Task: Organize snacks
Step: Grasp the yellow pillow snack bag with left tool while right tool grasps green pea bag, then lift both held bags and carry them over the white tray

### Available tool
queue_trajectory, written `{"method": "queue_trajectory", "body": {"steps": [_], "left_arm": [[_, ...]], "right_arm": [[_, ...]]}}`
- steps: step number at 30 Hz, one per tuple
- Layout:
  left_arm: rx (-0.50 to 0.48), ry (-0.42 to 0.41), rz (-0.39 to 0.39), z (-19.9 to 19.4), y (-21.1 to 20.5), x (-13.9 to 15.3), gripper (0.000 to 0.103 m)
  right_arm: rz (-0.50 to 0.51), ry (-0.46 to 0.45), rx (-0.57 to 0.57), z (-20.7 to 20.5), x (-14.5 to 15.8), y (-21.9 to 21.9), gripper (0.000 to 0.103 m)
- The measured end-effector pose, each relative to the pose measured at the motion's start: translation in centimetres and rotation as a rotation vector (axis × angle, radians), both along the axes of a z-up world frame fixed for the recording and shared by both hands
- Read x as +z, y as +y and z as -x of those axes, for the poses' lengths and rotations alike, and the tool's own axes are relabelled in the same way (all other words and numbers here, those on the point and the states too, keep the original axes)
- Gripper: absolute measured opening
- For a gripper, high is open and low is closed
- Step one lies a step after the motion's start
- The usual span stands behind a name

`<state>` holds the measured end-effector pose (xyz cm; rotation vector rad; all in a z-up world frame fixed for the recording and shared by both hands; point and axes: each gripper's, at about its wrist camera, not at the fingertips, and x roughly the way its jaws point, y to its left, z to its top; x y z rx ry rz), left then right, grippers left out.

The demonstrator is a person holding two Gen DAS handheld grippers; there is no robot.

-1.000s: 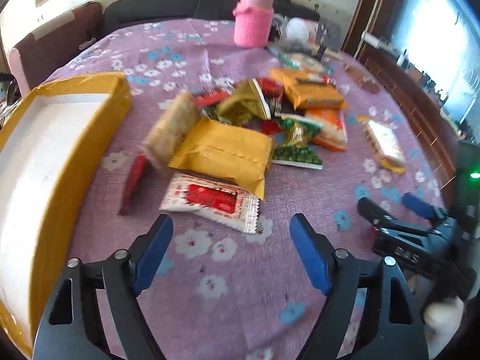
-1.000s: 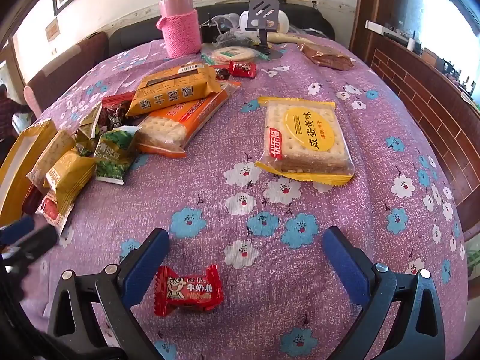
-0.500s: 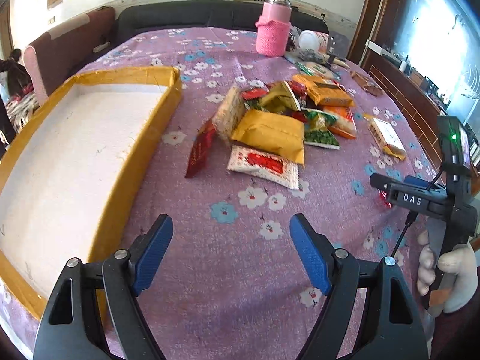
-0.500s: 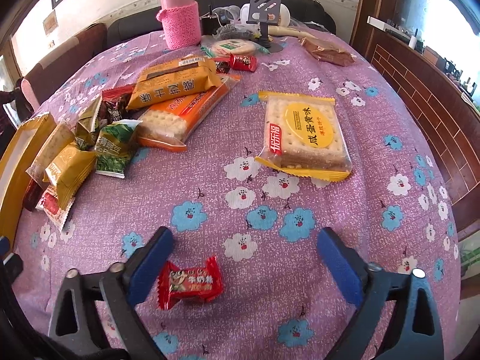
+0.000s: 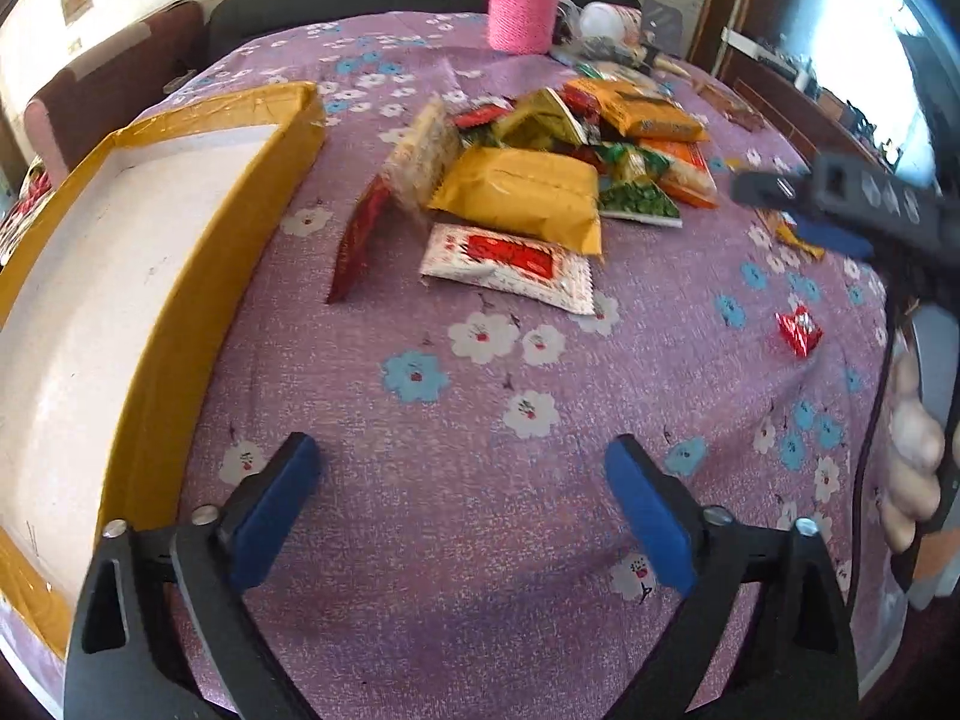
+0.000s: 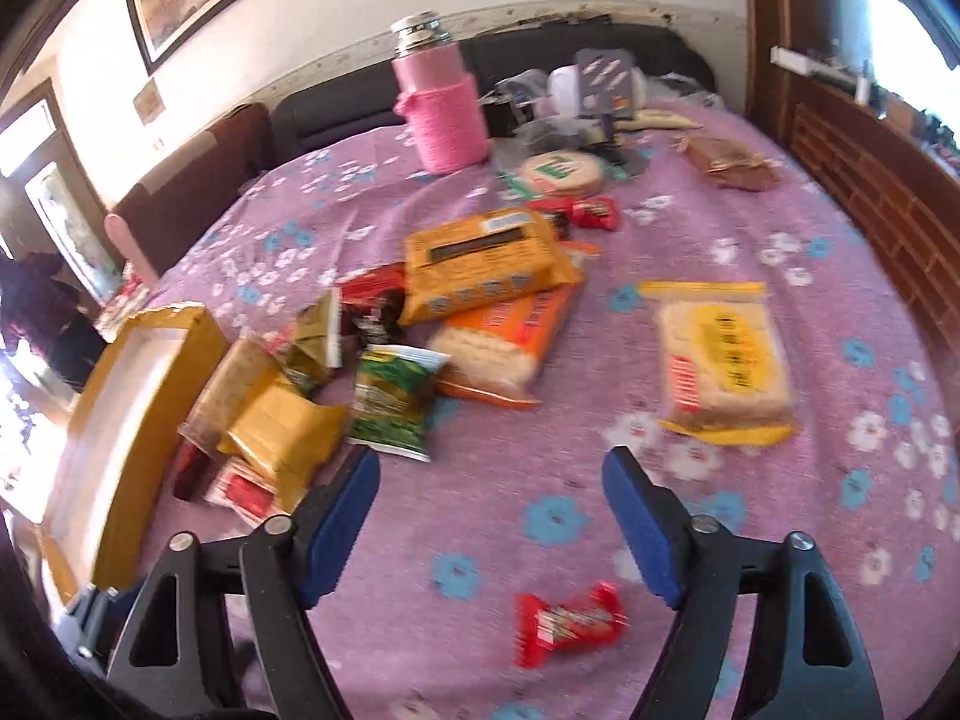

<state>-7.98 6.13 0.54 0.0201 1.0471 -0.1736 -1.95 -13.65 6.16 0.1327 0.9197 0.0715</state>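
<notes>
A pile of snack packs lies mid-table: a yellow pack (image 5: pixel 522 192), a white-and-red sachet (image 5: pixel 510 258), a green pea pack (image 6: pixel 396 396) and an orange cracker pack (image 6: pixel 480 258). A yellow-edged box (image 5: pixel 150 360) with a white inside stands at the left. My left gripper (image 5: pixel 459 450) hovers over bare cloth in front of the sachet, jaws opening wide, nothing between them. My right gripper (image 6: pixel 492 462) is lifted above a small red candy (image 6: pixel 570 624) on the cloth; its jaws are closing and the pads touch nothing. A square cracker pack (image 6: pixel 720 360) lies apart at the right.
A pink knit-covered bottle (image 6: pixel 441 108) stands at the far side beside a phone stand (image 6: pixel 606 84), a round cracker pack (image 6: pixel 561 171) and a brown packet (image 6: pixel 732 162). Chairs and a dark sofa ring the table. A hand (image 5: pixel 912 450) holds the right gripper at the table's right edge.
My left jaws have spread wider and the snack pile sits closer in that view. My right gripper has risen and tilted up, its jaws narrower; the red candy stays on the cloth beneath.
</notes>
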Motion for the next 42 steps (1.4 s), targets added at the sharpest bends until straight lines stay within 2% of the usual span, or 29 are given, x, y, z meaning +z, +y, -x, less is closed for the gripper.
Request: {"method": "queue_trajectory", "body": {"steps": [4, 6, 8, 9, 10, 11, 12, 13, 17, 20, 22, 27, 30, 34, 38, 42], "left_arm": [[-0.022, 0.012, -0.057, 0.1, -0.7, -0.2, 0.103], [-0.028, 0.014, -0.056, 0.2, -0.6, -0.1, 0.103], [-0.041, 0.003, -0.022, 0.4, -0.3, 0.0, 0.103], [-0.051, -0.008, 0.033, 0.5, 0.2, 0.3, 0.1], [-0.056, -0.02, 0.084, 0.5, 0.5, 0.6, 0.087], [-0.064, -0.02, 0.143, 0.5, 1.1, 1.0, 0.07], [-0.066, -0.019, 0.197, 0.3, 1.8, 1.5, 0.065], [-0.058, -0.035, 0.218, 0.2, 2.3, 2.2, 0.063], [-0.048, -0.096, 0.237, -0.7, 3.2, 4.7, 0.063], [-0.054, -0.094, 0.245, -2.2, 3.0, 5.5, 0.063], [-0.073, -0.09, 0.223, -3.2, 2.2, 5.5, 0.063], [-0.182, -0.064, 0.152, -7.0, -0.9, 4.4, 0.063], [-0.217, -0.006, 0.131, -9.6, -2.4, 2.8, 0.063], [-0.223, 0.029, 0.092, -11.8, -2.9, 1.2, 0.063], [-0.202, 0.021, 0.078, -12.6, -2.8, 1.0, 0.073], [-0.194, 0.024, 0.07, -13.3, -3.1, 0.8, 0.076]], "right_arm": [[-0.043, 0.009, 0.019, -2.7, -0.6, 2.2, 0.074], [-0.053, 0.024, 0.024, -3.9, -1.1, 3.1, 0.073], [-0.032, 0.048, 0.015, -5.3, -1.8, 4.0, 0.065], [-0.021, 0.059, 0.011, -5.6, -2.2, 4.1, 0.063], [-0.018, 0.067, 0.009, -5.9, -2.5, 4.3, 0.058], [-0.023, 0.069, 0.008, -6.1, -2.7, 4.2, 0.048], [-0.029, 0.078, 0.006, -6.2, -3.0, 4.1, 0.041], [-0.043, 0.088, 0.006, -6.3, -3.3, 3.9, 0.038], [-0.106, 0.076, 0.016, -6.0, -4.0, 3.0, 0.033], [-0.141, 0.064, 0.009, -5.1, -3.7, 2.4, 0.032], [-0.194, 0.03, -0.008, -3.9, -3.0, 1.3, 0.032], [-0.256, -0.061, -0.029, -1.6, -1.8, -0.9, 0.032], [-0.288, -0.059, -0.052, -1.7, -2.3, -1.9, 0.032], [-0.328, -0.034, -0.057, -2.3, -2.8, -2.5, 0.032], [-0.342, -0.032, -0.045, -2.1, -2.9, -2.5, 0.032], [-0.353, -0.015, -0.03, -2.2, -3.2, -2.1, 0.032]]}}
